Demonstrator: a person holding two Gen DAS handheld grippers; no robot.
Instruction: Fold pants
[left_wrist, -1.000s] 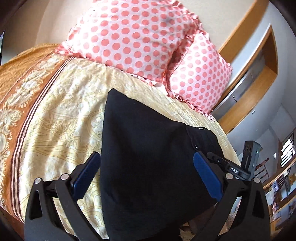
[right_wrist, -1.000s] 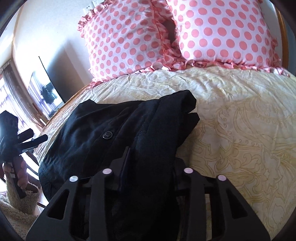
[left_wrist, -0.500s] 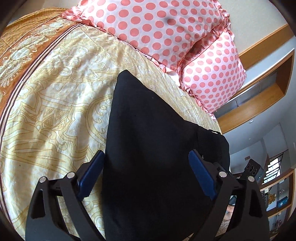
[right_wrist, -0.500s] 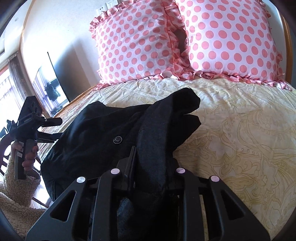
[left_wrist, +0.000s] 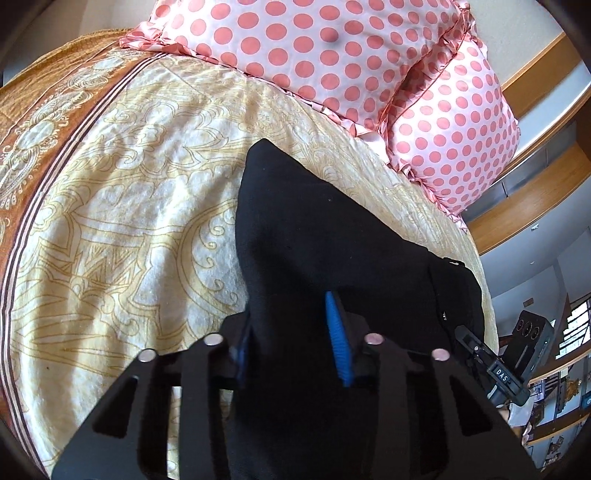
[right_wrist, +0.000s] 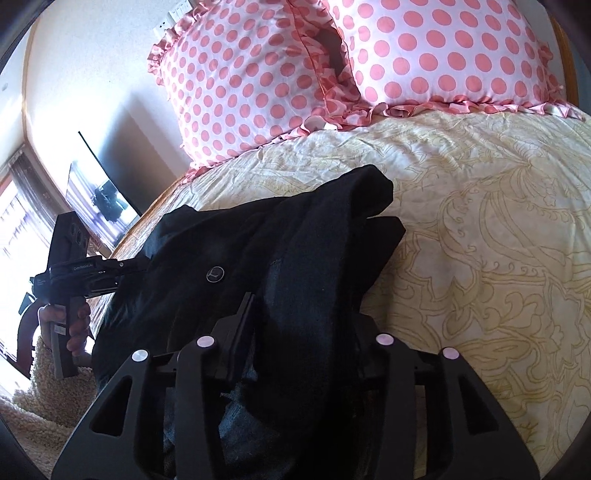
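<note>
Now both claws grip black pants (left_wrist: 332, 258) lying on the bed (left_wrist: 122, 221).
Their long axis runs toward twelve o'clock, at the pillows (left_wrist: 332, 55); left claw (left_wrist: 291, 343) is clamped on one fold, right claw (right_wrist: 306, 332) pinched on a bunched ridge, so each holds cloth directly ahead.
</note>
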